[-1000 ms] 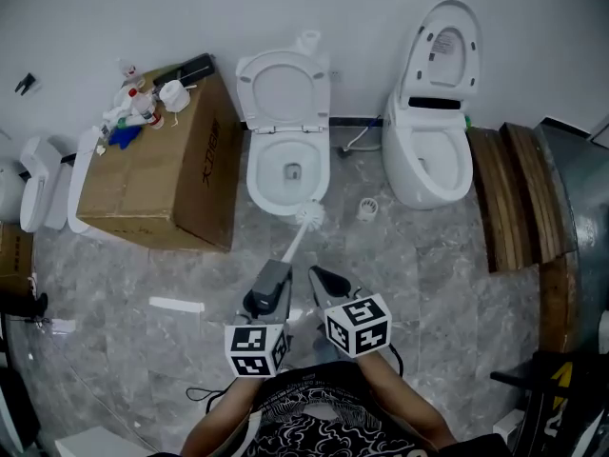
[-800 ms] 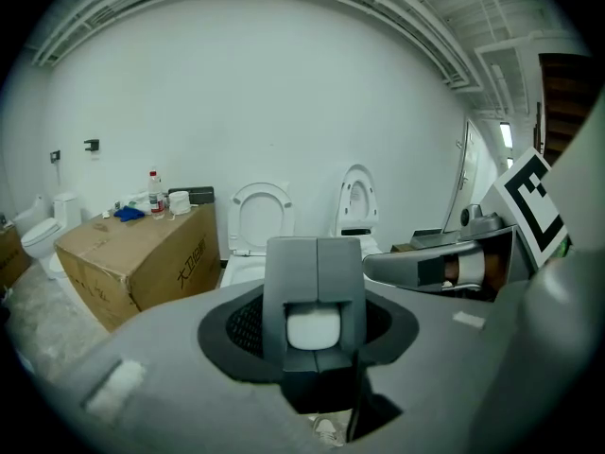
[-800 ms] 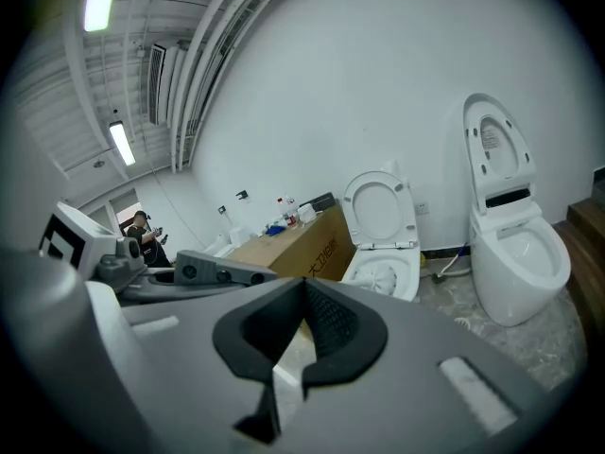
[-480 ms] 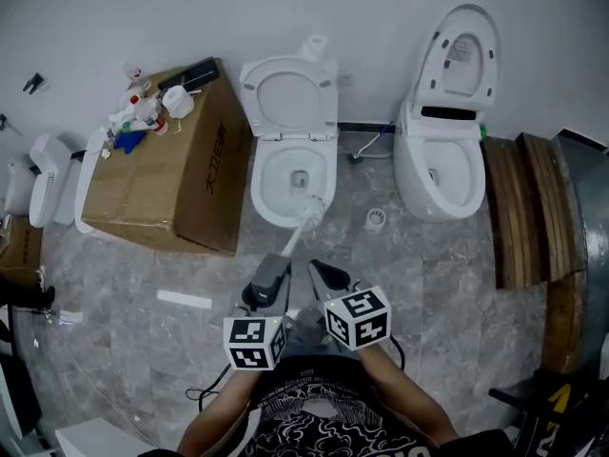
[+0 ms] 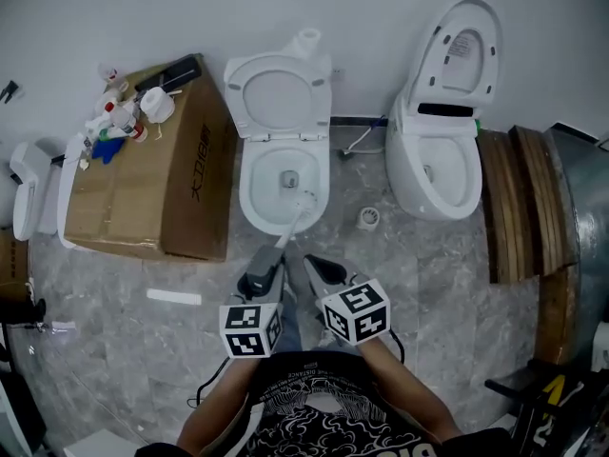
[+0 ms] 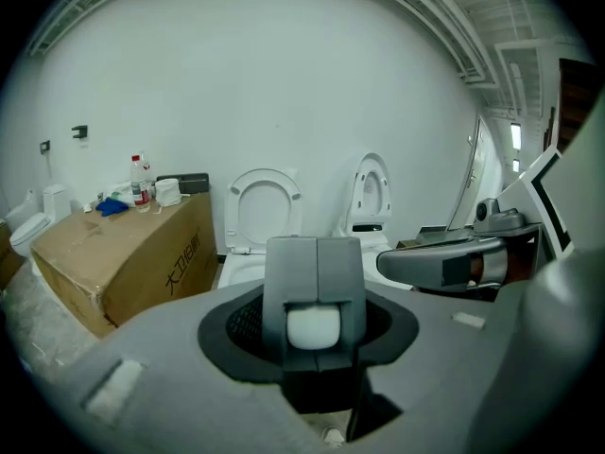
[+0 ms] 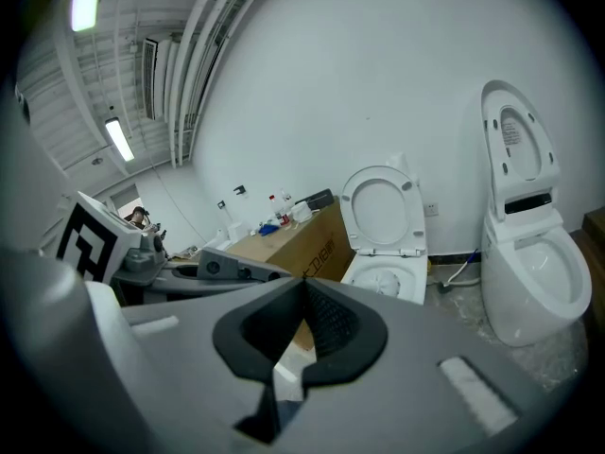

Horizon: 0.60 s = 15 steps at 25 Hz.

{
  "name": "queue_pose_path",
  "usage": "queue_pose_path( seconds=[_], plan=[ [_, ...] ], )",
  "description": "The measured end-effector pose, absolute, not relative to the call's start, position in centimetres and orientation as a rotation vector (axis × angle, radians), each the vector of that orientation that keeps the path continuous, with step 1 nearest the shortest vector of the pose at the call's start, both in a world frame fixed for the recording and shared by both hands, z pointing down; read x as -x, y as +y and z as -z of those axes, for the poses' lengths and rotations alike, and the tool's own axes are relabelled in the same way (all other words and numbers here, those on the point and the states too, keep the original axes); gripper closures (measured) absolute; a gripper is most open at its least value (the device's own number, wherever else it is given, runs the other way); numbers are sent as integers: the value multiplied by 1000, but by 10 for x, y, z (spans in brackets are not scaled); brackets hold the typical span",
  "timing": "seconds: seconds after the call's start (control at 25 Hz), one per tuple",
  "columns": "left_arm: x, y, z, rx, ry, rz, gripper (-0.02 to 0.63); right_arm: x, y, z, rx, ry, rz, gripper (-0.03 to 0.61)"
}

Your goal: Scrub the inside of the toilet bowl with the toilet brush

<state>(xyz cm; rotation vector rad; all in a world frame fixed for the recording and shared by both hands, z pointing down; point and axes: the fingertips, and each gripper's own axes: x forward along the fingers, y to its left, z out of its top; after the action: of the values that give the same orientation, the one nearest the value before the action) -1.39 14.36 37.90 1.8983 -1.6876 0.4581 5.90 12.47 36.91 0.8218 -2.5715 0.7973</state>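
Grey bathroom floor (image 5: 428, 274): our brush (image 5: 302, 202) just entered the toilet bowl (image 5: 245, 190), left tongs (image 5: 269, 260) clamping it, right tongs (image 5: 316, 267) closed empty; scrubbing can start.

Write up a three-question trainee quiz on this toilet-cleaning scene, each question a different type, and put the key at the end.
1. Multiple choice: the head of the toilet brush is
A) lying on the floor
B) in the bowl of the toilet beside the cardboard box
C) resting on top of the box

2. True or false: the right gripper is clamped on the brush.

3. Fill in: the left gripper is shut on the brush's ____.

Key: 1 B; 2 false, its jaws are together with nothing between them; 3 handle.
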Motion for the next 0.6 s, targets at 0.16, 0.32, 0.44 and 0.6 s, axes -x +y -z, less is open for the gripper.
queue_pose_path(
  seconds=[0.16,0.32,0.44,0.6],
  plan=[
    [40,106,-398,-1892,-1647,-471,440,-35,87,-385,-829,-2528,-813,580],
    [70,66,-417,-1877,-1595,-492,440,-3,47,-390,-840,-2489,-824,580],
    [90,43,-428,-1869,-1552,-501,440,16,21,-392,-869,-2457,-829,580],
    [108,16,-447,-1870,-1483,-523,440,34,-2,-400,-894,-2405,-853,580]
  ],
)
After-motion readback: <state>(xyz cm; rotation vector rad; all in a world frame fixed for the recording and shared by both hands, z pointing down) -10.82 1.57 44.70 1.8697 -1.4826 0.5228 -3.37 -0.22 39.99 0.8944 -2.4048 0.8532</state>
